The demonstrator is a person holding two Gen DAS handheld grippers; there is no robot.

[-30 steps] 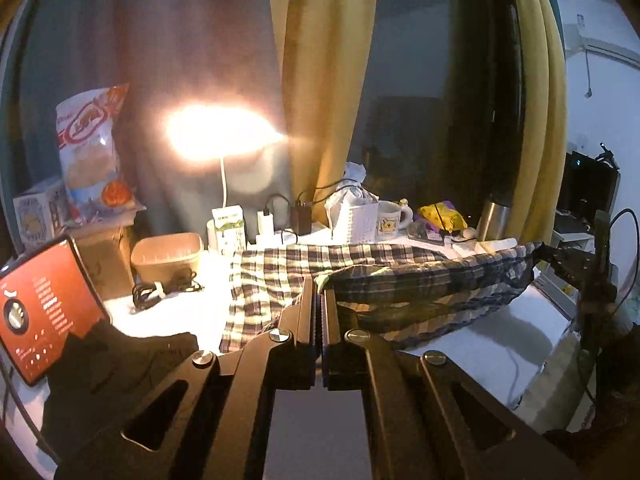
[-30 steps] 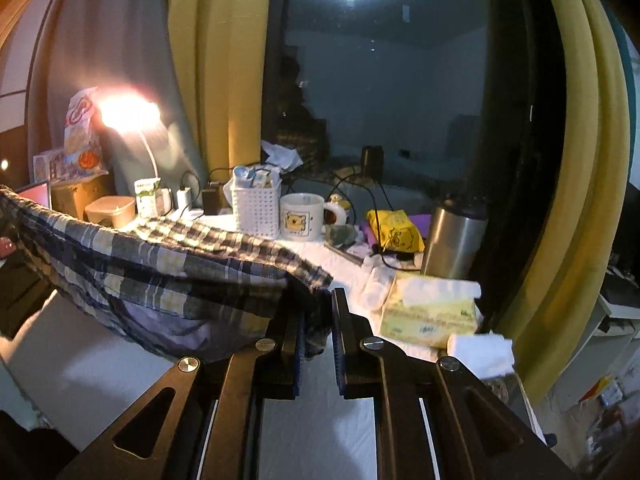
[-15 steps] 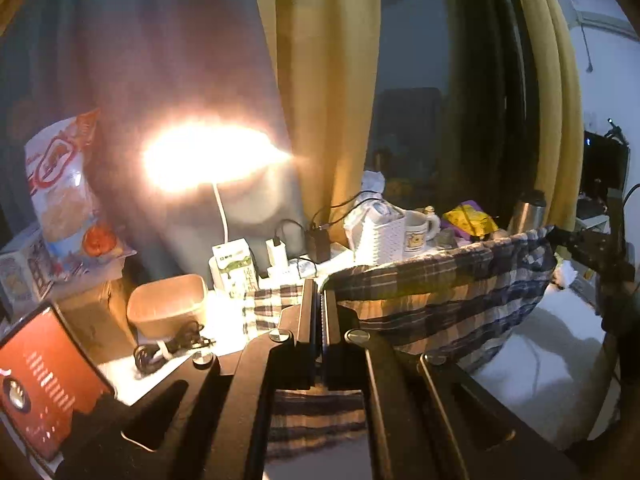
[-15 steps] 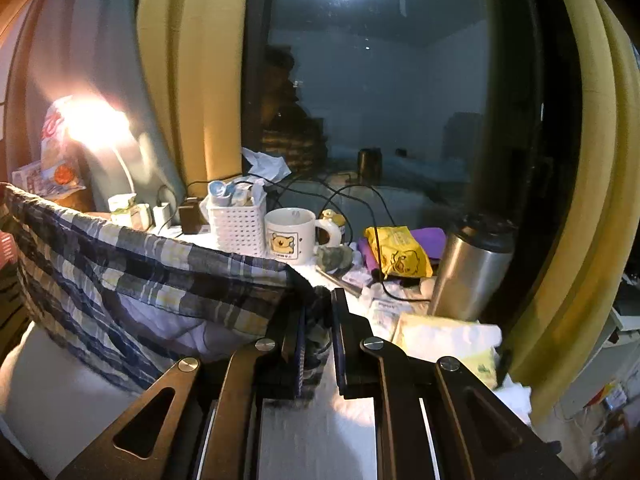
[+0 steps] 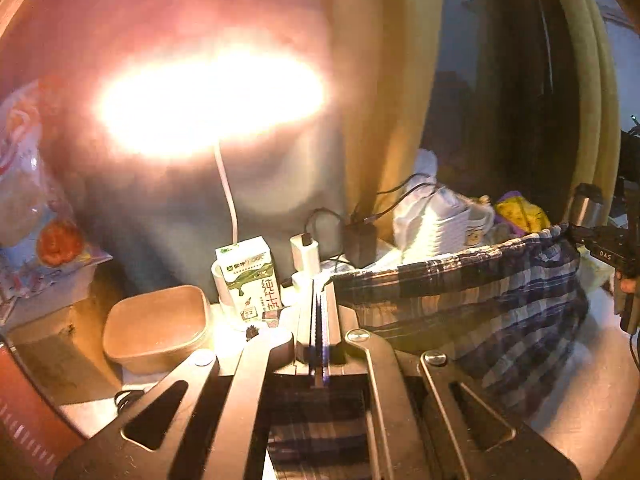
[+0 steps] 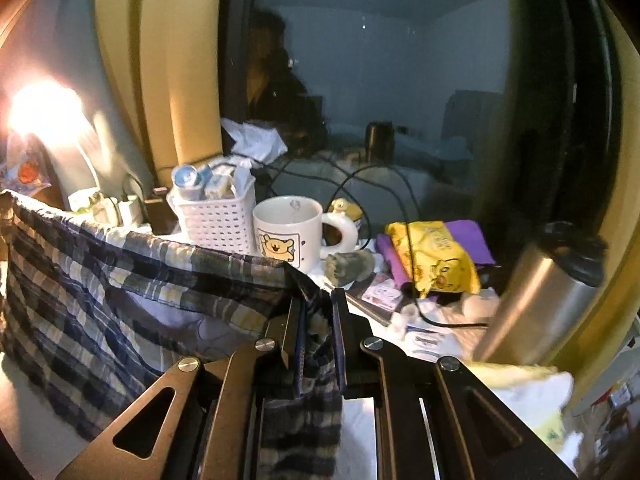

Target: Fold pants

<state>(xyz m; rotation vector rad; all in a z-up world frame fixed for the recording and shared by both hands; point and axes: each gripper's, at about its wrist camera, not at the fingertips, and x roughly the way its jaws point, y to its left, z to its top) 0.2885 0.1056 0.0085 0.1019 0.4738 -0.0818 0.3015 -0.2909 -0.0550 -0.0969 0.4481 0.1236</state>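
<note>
Left gripper [image 5: 320, 304] clamped tight on one end of the pants [image 5: 472, 304], plaid cloth pinched between its fingers and trailing down beneath them. Right gripper [image 6: 316, 320] likewise closed on the other end of the same edge, a bunch of cloth wedged between its fingers. Pants held up off the bench [image 6: 24, 432], upper edge stretched in a shallow sag between the two grippers, the rest hanging as a loose curtain with a pale inner layer showing below the hem in the right view. Probably raised this way to let gravity pull the cloth flat and bring the layers even before laying down a fold; gripped at both ends so the edge stays straight rather than bunching. Task likely mid-fold, nothing yet laid down neatly. Crowded back of the bench worth minding: milk carton [image 5: 250, 276] and tan box [image 5: 156, 326] just beyond the left gripper, lamp [image 5: 208, 96] glaring above; white basket [image 6: 218, 220], mug [image 6: 288, 230], yellow packet [image 6: 434, 254] and steel flask [image 6: 540, 300] close behind the hanging cloth on the right side. Risk of the swinging hem catching the mug or the cables [image 6: 384, 188]. Next move likely calling for both grippers lowering together toward the bare near part of the bench, tension kept even.
</note>
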